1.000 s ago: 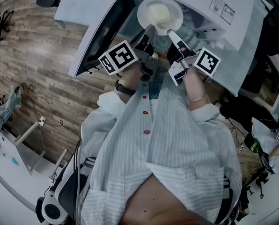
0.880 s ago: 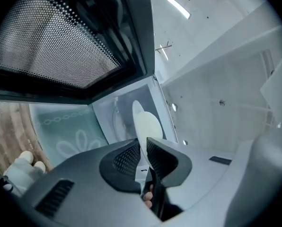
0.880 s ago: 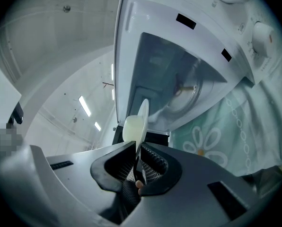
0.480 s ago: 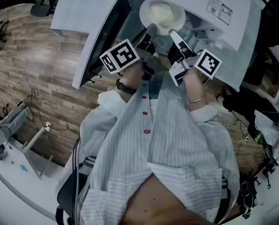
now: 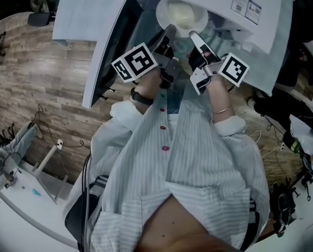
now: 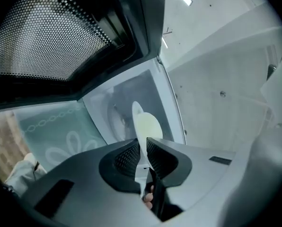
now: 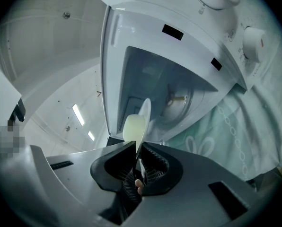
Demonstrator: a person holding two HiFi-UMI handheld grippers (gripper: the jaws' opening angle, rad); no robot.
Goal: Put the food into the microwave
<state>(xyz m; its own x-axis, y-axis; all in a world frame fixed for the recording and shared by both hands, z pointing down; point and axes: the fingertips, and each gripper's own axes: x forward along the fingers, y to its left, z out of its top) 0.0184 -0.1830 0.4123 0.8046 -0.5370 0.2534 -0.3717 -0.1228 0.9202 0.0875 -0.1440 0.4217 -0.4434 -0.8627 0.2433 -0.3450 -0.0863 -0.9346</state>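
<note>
A white plate (image 5: 169,7) carrying a pale yellow mound of food (image 5: 181,16) hangs at the mouth of the white microwave (image 5: 251,14), its far rim under the oven's top edge. My left gripper (image 5: 168,32) is shut on the plate's near-left rim, my right gripper (image 5: 194,35) on its near-right rim. In the left gripper view the plate (image 6: 137,113) stands edge-on between the pads of the left gripper (image 6: 143,151), the food (image 6: 148,126) beside it. In the right gripper view the plate (image 7: 145,109) and food (image 7: 133,127) rise from the right gripper (image 7: 137,151).
The microwave door (image 5: 112,41) hangs open to the left; its perforated window (image 6: 51,37) fills the upper left gripper view. The oven cavity (image 7: 171,96) lies ahead, with control knobs (image 7: 253,41) at its right. A pale green patterned cloth (image 7: 254,141) covers the table below.
The plate has edged slightly further under the microwave's top edge, both grippers still clamped on its rim. The head view has swung a little over the floor.
</note>
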